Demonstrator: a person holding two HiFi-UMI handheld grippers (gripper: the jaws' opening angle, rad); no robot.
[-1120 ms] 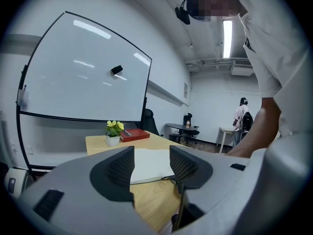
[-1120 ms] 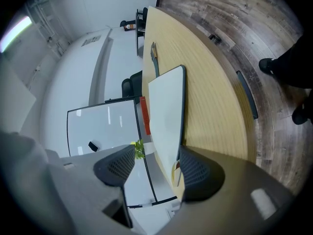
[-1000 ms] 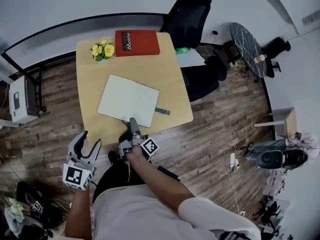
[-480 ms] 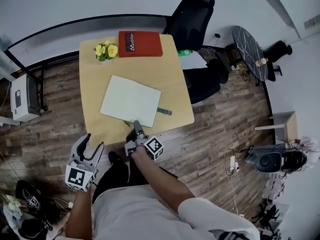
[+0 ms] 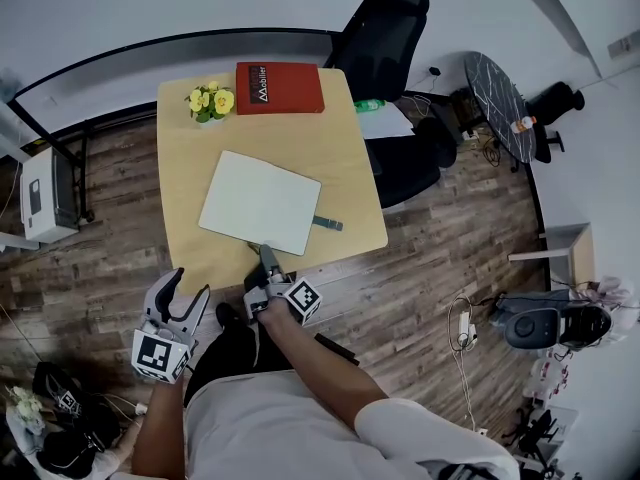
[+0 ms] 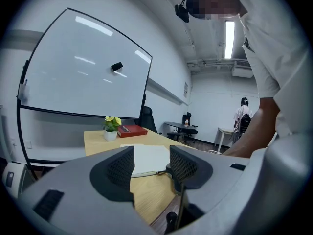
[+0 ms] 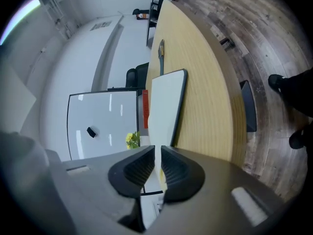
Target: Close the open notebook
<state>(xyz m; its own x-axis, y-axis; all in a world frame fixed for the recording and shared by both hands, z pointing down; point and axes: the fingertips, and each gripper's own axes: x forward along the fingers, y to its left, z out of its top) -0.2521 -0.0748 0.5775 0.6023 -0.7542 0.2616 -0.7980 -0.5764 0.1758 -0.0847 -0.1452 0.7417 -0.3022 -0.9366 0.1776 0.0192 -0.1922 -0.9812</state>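
An open notebook [image 5: 258, 202] lies flat on the wooden table [image 5: 180, 168] with a white page up. My right gripper [image 5: 264, 252] is at the notebook's near edge. Its jaws have just been closing, and the right gripper view shows the right gripper [image 7: 157, 153] shut on the edge of the white page [image 7: 164, 102]. My left gripper [image 5: 183, 286] hangs off the table's near left corner, open, with nothing between its fingers. In the left gripper view the notebook [image 6: 146, 158] shows beyond the left gripper [image 6: 151, 163].
A red book [image 5: 279, 87] and a small pot of yellow flowers [image 5: 208, 100] stand at the table's far edge. A short dark strip [image 5: 325, 222] lies right of the notebook. A black office chair [image 5: 385, 28] stands behind the table's far right corner.
My right gripper has stayed at the notebook's near edge and rolled slightly. The left gripper and the notebook have not visibly moved.
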